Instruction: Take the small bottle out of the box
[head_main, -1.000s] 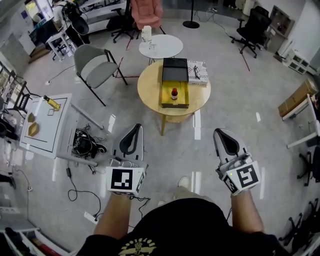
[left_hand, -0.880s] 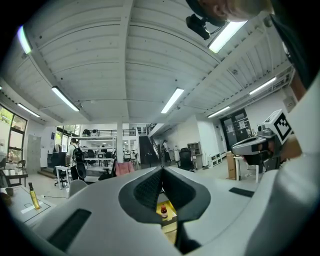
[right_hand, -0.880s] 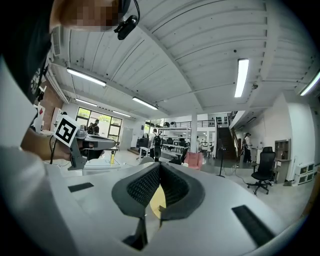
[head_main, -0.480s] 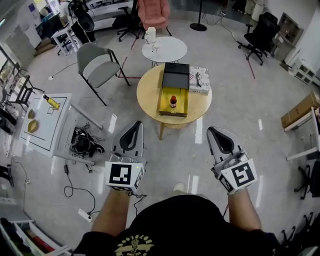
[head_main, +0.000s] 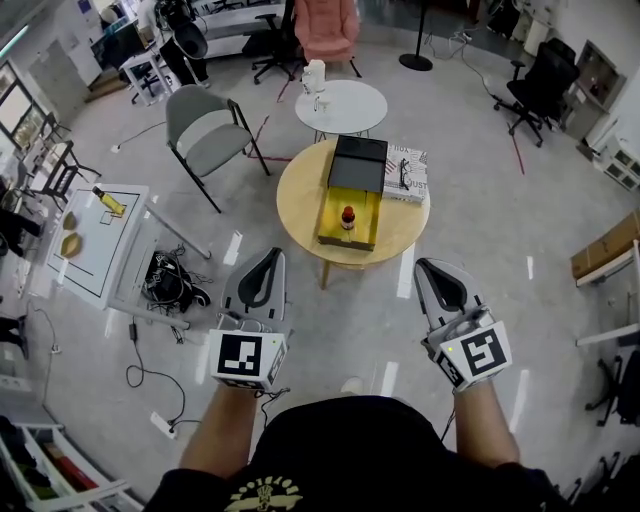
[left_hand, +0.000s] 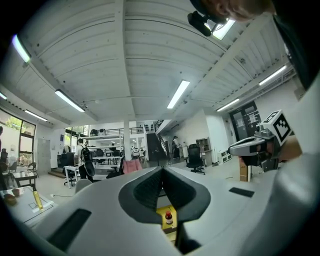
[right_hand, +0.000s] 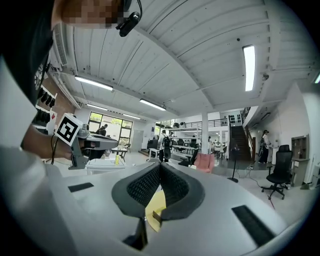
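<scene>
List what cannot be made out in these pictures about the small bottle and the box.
- small bottle: head view, too small to read its label.
- box: left gripper view, the shut left gripper hides all but a narrow strip round the bottle.
- Right gripper view: the shut right gripper covers the bottle; only a yellow sliver shows.
- book: head view, print too small.

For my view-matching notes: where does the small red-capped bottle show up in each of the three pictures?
Head view: small bottle upright in the yellow box on the round table, above centre.
Left gripper view: bottle low centre, in the gap under the fingers.
Right gripper view: not in it.
Shared landmark: the pink chair, in all three.
</scene>
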